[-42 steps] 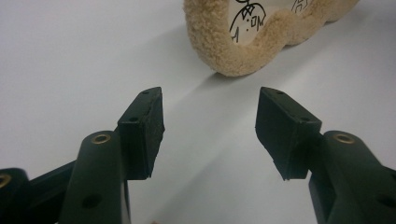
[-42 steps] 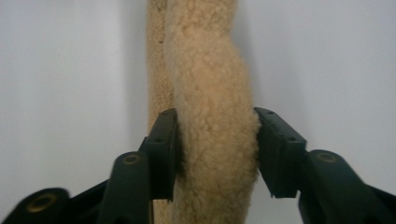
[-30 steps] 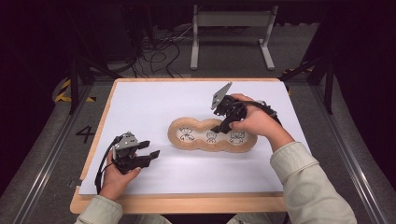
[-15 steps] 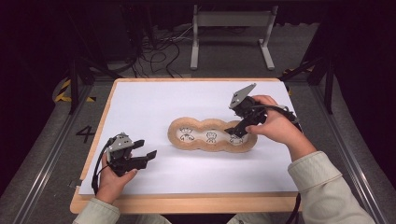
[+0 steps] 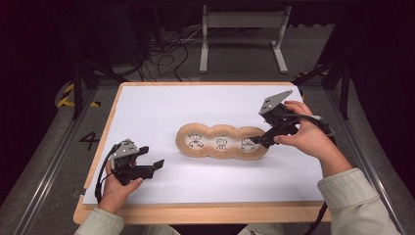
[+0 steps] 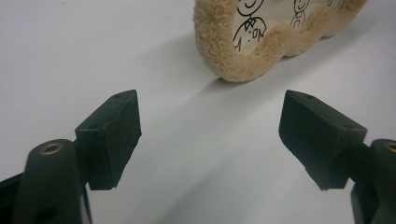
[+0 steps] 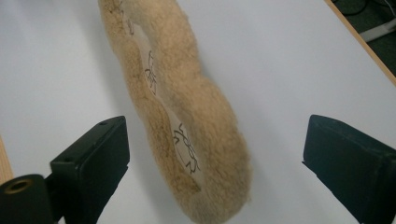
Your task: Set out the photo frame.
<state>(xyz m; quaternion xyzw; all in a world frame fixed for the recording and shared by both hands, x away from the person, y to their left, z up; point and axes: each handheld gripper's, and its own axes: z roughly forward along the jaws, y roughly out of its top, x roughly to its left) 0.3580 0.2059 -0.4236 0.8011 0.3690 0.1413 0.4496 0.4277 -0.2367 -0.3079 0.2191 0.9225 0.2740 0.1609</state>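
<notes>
I see a white sheet (image 5: 161, 117) covering the wooden table (image 5: 195, 214). Nearest me, my left gripper (image 5: 147, 164) sits low with its jaws spread, empty. Farther out, mid-sheet, lies the fuzzy tan three-lobed pad (image 5: 222, 143); my right gripper (image 5: 258, 139), jaws spread, straddles its right end.

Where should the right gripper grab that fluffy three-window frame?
Take the fluffy frame by its rounded right end. The right gripper already hovers there with jaws wide apart. Come down from above, straddling the narrow plush rim; it lies flat, and the rim looks soft enough to pinch.
</notes>
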